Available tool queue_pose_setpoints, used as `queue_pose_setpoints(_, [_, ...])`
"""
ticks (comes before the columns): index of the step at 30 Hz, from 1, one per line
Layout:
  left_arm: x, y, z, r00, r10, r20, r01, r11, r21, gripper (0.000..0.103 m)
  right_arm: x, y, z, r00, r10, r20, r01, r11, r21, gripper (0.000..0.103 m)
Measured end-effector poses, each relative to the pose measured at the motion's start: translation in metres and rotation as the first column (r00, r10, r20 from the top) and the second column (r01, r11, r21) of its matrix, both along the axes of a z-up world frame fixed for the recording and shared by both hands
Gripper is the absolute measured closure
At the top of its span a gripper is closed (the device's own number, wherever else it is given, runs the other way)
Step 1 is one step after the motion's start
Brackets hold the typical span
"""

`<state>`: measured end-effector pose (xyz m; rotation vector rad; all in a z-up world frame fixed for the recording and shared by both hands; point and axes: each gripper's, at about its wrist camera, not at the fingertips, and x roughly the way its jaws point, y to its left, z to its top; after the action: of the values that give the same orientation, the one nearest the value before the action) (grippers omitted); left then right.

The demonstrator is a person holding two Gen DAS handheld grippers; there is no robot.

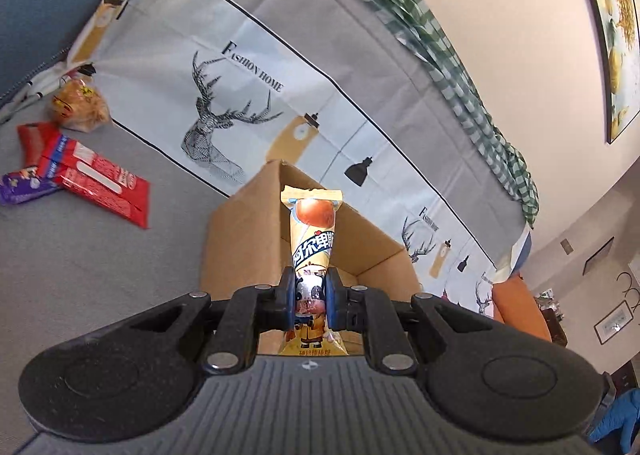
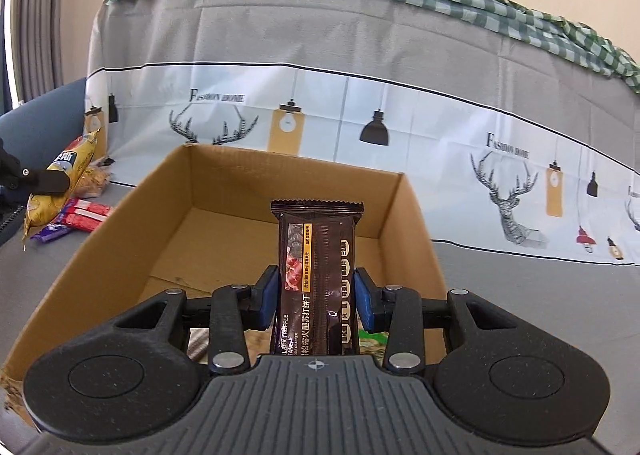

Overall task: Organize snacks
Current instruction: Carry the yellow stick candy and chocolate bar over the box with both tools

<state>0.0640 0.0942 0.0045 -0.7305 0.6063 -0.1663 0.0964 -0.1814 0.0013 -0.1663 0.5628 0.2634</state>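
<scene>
Snacks are split between both grippers, the grey sofa seat and the box; from the left wrist view, the left gripper (image 1: 310, 297) is clenched on a yellow snack packet (image 1: 312, 243) with a cartoon cow near its lower end, the blue pads pressing it from both sides so that it stands up along the fingers. Behind it sits the cardboard box (image 1: 240, 239), seen from one corner. Far to the left on the grey seat (image 1: 100, 255) lie a red packet (image 1: 102, 183), a purple packet (image 1: 20, 187) touching it, and a clear bag of golden snacks (image 1: 78, 105) near the deer-print cover (image 1: 224, 95). From the right wrist view, the right gripper (image 2: 316, 295) grasps a dark brown cracker packet (image 2: 316, 271) upright between its blue pads, held above the open cardboard box (image 2: 168, 223), whose floor looks mostly bare, though something patterned shows at its near edge under the gripper. At the left edge the left gripper's dark finger (image 2: 48, 181) holds the yellow packet (image 2: 60, 183), with red (image 2: 88, 213) and purple (image 2: 52, 233) packets on the seat below it
</scene>
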Motion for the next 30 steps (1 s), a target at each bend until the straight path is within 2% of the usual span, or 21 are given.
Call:
queue_pose_setpoints(6, [0.003,-0.023,-0.003,0.999,-0.043,0.016,0.043,0.999,0.029,0.088,0.002,-0.008,0.002,0.999,-0.044,0.018,0.043,0.999,0.020,0.062])
queue_pose_setpoints(15, [0.008,-0.030,-0.009,0.997,-0.070,0.022,0.069,0.998,0.011,0.088,0.003,-0.005,0.000,0.998,-0.051,0.027,0.051,0.999,0.006,0.062])
queue_pose_setpoints(30, [0.013,-0.049,-0.009,0.993,-0.118,0.031,0.117,0.992,0.039,0.088,0.004,-0.002,-0.002,0.999,-0.043,0.029,0.043,0.999,-0.007,0.062])
